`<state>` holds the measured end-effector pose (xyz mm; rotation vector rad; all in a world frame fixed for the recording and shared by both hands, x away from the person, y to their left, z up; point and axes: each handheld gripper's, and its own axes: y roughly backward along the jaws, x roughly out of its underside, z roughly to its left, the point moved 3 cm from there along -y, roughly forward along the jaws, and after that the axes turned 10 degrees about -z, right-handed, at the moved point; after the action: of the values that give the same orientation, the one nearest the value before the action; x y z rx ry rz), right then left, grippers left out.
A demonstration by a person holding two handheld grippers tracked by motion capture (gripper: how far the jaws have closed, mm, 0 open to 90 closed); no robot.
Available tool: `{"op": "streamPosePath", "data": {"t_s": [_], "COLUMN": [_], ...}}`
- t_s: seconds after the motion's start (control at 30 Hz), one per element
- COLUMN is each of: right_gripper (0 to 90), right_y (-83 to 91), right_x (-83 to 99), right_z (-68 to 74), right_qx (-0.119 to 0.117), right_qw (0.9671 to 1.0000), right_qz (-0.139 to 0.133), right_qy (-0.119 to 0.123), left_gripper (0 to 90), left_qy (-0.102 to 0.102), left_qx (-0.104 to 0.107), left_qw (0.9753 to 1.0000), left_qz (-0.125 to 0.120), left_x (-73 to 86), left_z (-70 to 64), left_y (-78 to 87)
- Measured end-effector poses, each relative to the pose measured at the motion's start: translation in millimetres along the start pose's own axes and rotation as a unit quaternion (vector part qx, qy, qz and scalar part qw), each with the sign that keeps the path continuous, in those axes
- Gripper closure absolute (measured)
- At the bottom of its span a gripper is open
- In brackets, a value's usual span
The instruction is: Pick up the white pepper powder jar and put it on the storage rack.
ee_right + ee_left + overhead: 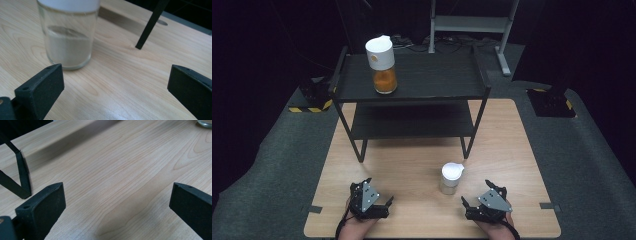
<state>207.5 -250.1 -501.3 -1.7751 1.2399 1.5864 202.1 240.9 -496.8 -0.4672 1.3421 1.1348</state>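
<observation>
The wooden table (412,165) is bare and flat in front of the left gripper (377,192), so it has room to go forward until it meets the black shelf rack (409,85). The rack's thin legs (360,150) stand on the table, with an open gap between them under the low shelf. A small glass jar with a white lid (451,177) stands just in front of the right gripper (474,192) and a bit to its left. A jar of orange powder (382,65) takes up the left part of the top shelf; the rest of that shelf is free.
</observation>
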Motion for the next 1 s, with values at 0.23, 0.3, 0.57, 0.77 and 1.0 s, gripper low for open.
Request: {"op": "streamPosePath", "data": {"t_s": [0.23,0.3,0.57,0.77,1.0], "right_gripper": [0.2,0.3,0.2,0.4,0.2], "right_y": [3.1,3.8,1.6,-4.3,-13.2], "right_x": [-3.1,-3.1,-5.1,-11.8,-16.9], "right_z": [4.0,5.1,9.8,13.6,17.1], "right_qx": [-0.015,-0.018,-0.034,-0.042,-0.046], "right_qw": [0.9995,0.999,0.9976,0.9973,0.9966], "right_qz": [-0.028,-0.039,-0.058,-0.054,-0.052], "right_qy": [-0.002,-0.007,-0.018,-0.026,-0.044], "left_gripper": [0.8,0.8,0.8,0.7,0.7], "left_qy": [0.003,0.002,0.0,-0.002,-0.003], "left_qx": [0.002,0.002,0.004,0.006,0.009], "left_qw": [1.0,1.0,1.0,1.0,0.9999], "left_qz": [-0.004,-0.004,-0.002,-0.004,-0.005], "left_x": [1.1,1.1,0.7,0.9,1.2], "left_z": [0.9,0.9,0.9,1.0,1.2], "left_y": [0.8,0.6,0.3,0.5,0.9]}}
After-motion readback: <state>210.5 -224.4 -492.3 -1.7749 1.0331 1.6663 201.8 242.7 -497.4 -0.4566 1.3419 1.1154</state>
